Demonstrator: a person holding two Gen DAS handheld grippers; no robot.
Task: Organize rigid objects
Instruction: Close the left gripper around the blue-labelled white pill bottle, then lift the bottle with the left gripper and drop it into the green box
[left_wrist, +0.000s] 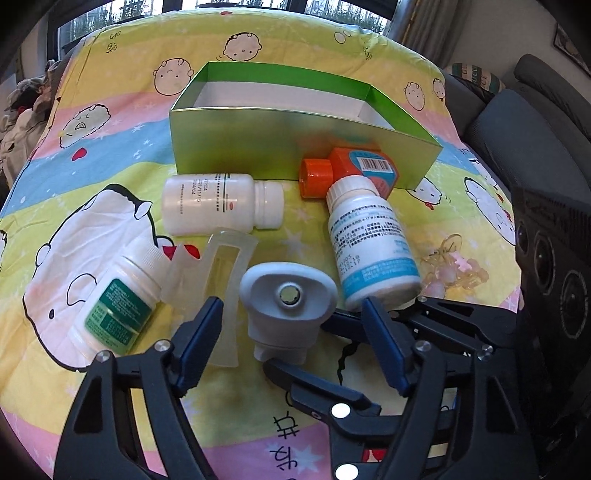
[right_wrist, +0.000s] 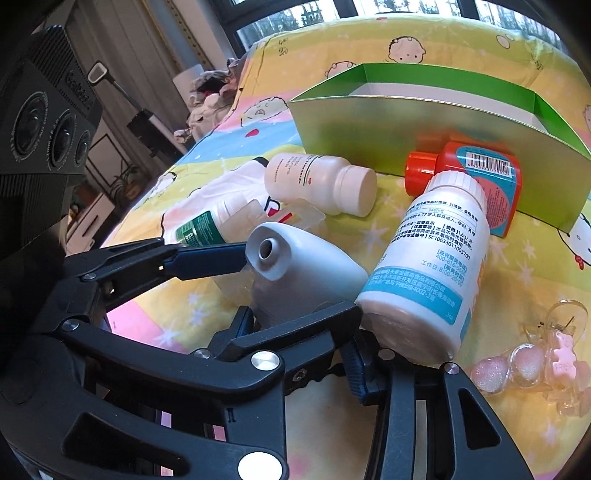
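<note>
The right gripper (right_wrist: 299, 321) clenches the grey nozzle (right_wrist: 295, 266), hiding its base; the left gripper (left_wrist: 291, 325) straddles it, seemingly untouching.

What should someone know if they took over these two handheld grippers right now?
Left gripper: fingers open either side of the grey bottle, not pressing.
Right gripper: fingers appear shut on the grey bottle's neck.
Green box: nothing visible inside.
On the sheet before it: plain white bottle, green-label bottle, blue-label bottle, orange bottle, hair clip.
Done: nothing boxed. Left: everything.
</note>
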